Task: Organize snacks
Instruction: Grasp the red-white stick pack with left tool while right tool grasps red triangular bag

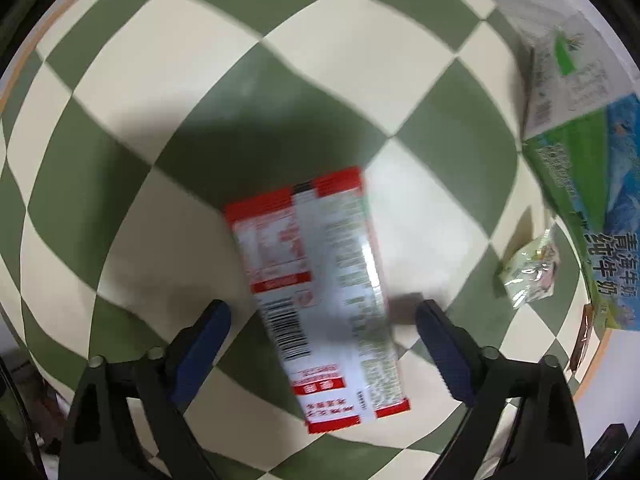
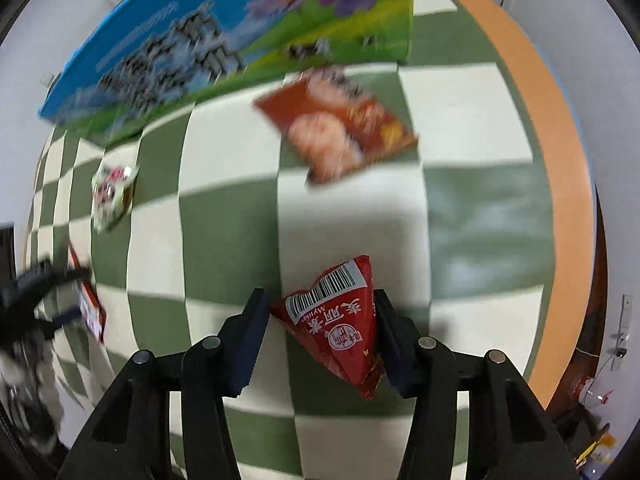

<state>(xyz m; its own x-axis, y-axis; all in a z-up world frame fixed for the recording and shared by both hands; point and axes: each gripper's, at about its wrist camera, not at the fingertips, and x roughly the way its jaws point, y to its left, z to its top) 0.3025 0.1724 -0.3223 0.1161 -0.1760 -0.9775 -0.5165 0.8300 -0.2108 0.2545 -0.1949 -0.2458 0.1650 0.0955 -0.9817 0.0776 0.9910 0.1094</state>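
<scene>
In the left wrist view a long red-and-white snack packet (image 1: 320,296) lies back side up on the green-and-cream checked tablecloth (image 1: 280,80). My left gripper (image 1: 322,320) is open, its fingers on either side of the packet and clear of it. In the right wrist view a red triangular snack pack (image 2: 340,324) with a barcode sits between the fingers of my right gripper (image 2: 320,320). The jaws stand open; the right finger touches the pack, the left finger is apart from it. My left gripper (image 2: 44,292) shows blurred at the left edge over the red-and-white packet (image 2: 90,308).
A blue-and-green milk carton box (image 2: 224,40) stands at the back, also in the left wrist view (image 1: 592,184). A red biscuit packet (image 2: 340,124) lies near it. A small pale wrapped snack (image 2: 110,196) (image 1: 532,268) lies mid-table. The table's orange rim (image 2: 560,152) runs along the right.
</scene>
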